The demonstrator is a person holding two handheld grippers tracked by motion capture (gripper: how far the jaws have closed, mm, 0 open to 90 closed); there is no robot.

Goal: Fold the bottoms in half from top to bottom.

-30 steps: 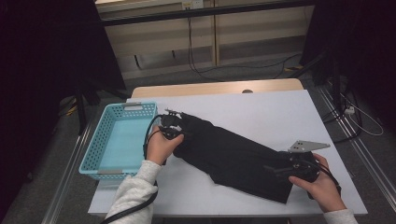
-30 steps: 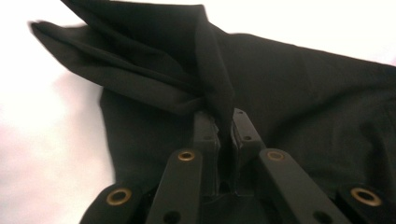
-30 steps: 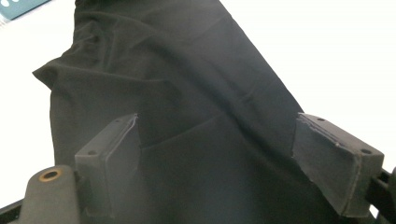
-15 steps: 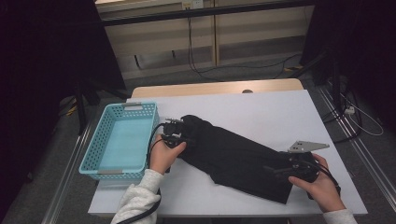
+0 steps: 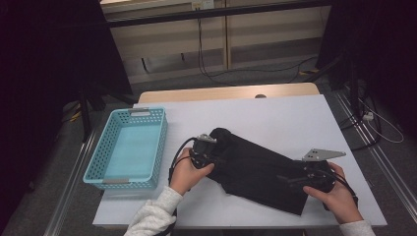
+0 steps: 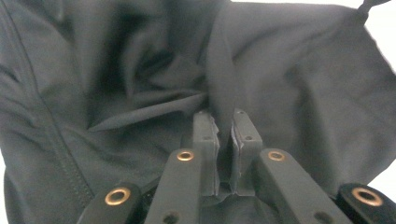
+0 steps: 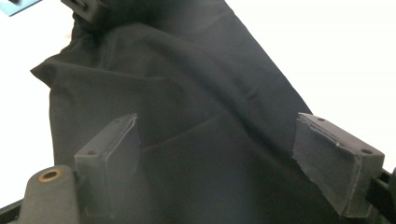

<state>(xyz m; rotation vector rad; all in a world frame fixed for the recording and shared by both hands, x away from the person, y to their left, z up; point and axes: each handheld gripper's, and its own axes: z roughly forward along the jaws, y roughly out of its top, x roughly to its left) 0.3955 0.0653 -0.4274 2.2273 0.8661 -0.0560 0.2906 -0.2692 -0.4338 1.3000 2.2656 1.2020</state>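
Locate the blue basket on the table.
In the high view the blue basket sits at the table's left edge, just left of the left gripper and the black garment.

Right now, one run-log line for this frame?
left claw: shut on black garment fold | right claw: open, over garment's other end | blue basket: left of garment

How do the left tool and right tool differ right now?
The left tool is shut on a fold of the black garment; the right tool stands wide open over it, pinching nothing. The left is at the garment's end nearer the blue basket, the right at its far end. Both are hand-held.
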